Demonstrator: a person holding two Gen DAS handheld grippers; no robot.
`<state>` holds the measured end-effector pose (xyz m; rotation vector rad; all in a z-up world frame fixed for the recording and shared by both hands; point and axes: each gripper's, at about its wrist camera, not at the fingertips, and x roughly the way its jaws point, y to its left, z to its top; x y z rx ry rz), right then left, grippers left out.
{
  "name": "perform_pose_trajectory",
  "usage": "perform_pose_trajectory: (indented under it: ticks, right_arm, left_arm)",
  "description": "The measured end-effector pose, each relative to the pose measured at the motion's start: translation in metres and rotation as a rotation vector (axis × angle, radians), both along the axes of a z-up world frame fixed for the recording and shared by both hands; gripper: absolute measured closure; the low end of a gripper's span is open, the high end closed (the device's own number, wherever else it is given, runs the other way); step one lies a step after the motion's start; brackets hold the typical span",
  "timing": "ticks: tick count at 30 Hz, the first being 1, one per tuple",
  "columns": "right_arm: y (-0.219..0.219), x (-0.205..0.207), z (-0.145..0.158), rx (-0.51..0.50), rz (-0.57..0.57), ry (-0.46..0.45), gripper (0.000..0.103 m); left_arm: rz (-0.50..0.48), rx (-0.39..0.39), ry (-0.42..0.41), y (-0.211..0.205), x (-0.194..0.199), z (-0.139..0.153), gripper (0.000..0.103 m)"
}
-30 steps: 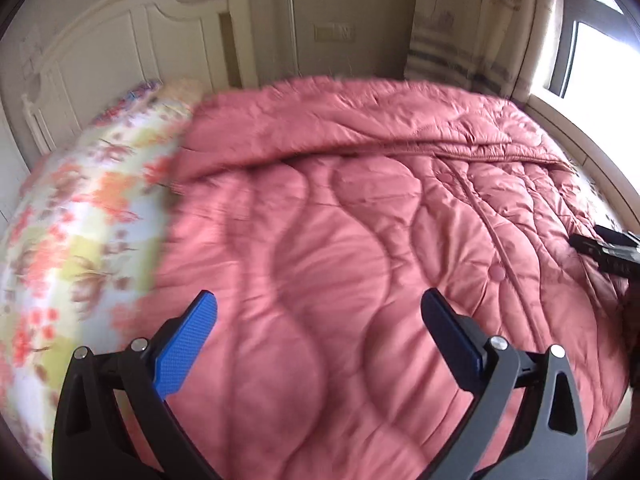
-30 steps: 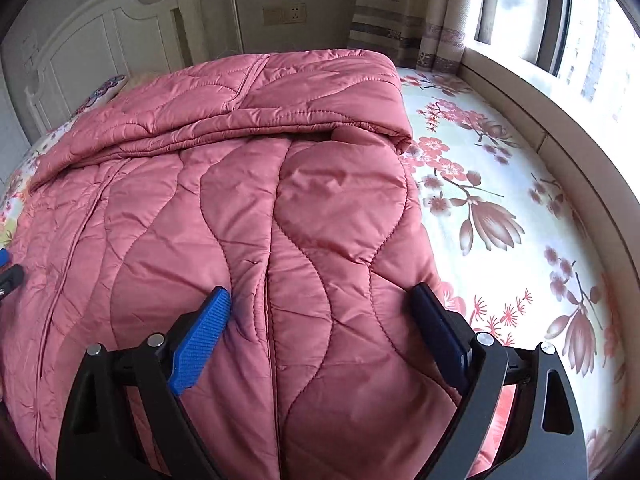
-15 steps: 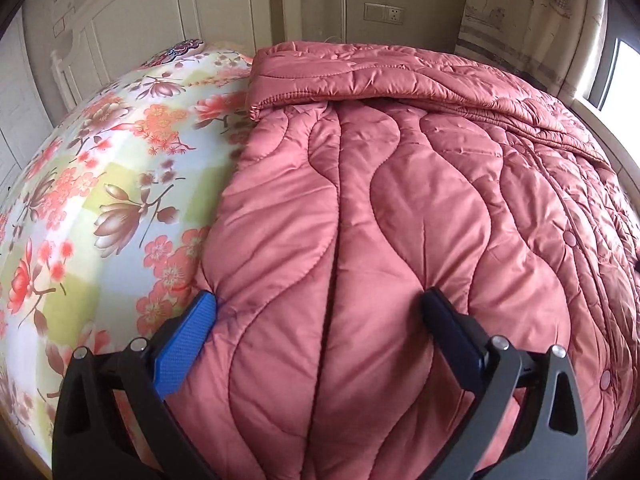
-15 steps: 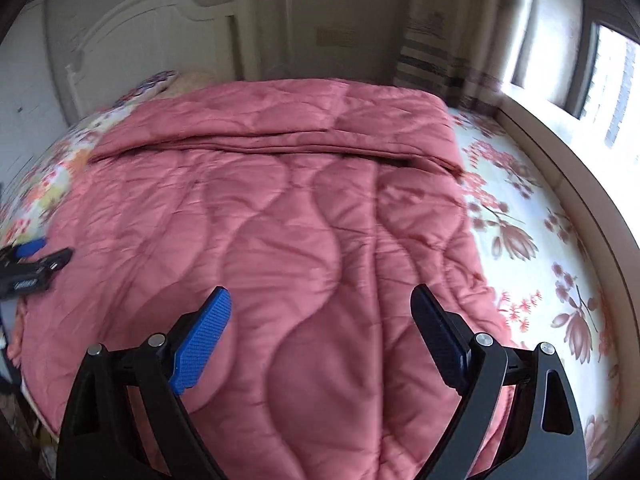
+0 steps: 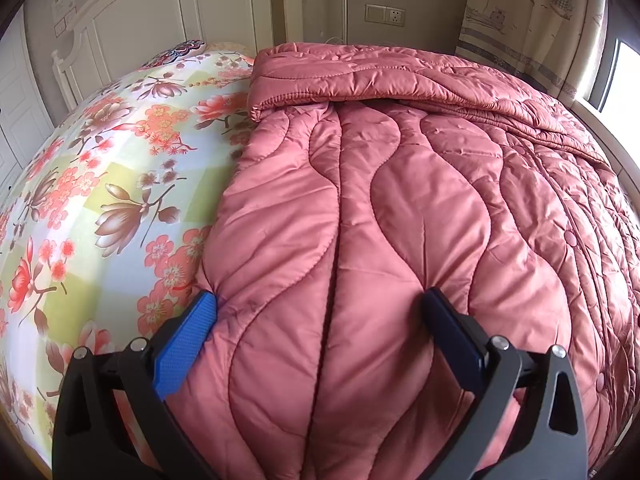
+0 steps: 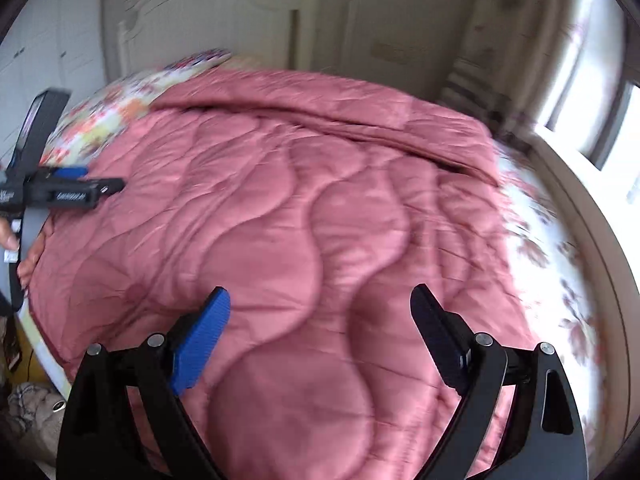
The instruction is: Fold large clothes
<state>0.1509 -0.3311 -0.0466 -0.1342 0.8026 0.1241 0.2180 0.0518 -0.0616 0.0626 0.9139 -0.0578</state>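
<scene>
Pink quilted coat (image 5: 400,208) edge beside open left tool (image 5: 320,304), bare floral sheet (image 5: 100,184)

A puffy pink quilted coat (image 5: 400,208) is lying spread across a bed covered by a floral sheet (image 5: 100,184), its far part folded over near the white panelled headboard (image 5: 160,12). The left gripper (image 5: 320,304) is hovering with fingers (image 5: 188,340) standing wide apart, straddling the coat's near left edge, the blue-padded one touching the fabric.
</scene>
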Motion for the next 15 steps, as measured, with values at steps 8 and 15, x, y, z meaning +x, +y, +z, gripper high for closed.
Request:
perform_pose_trajectory:
  ticks: [8, 15]
  right_arm:
    - [-0.023, -0.004, -0.03, 0.045, -0.051, 0.054, 0.016]
    - [-0.064, -0.036, 0.007, 0.048, -0.131, -0.041, 0.016]
  left_arm:
    - [-0.003, -0.006, 0.0, 0.001, 0.0, -0.002, 0.002]
    - [-0.009, -0.198, -0.103, 0.042, -0.039, 0.022, 0.002]
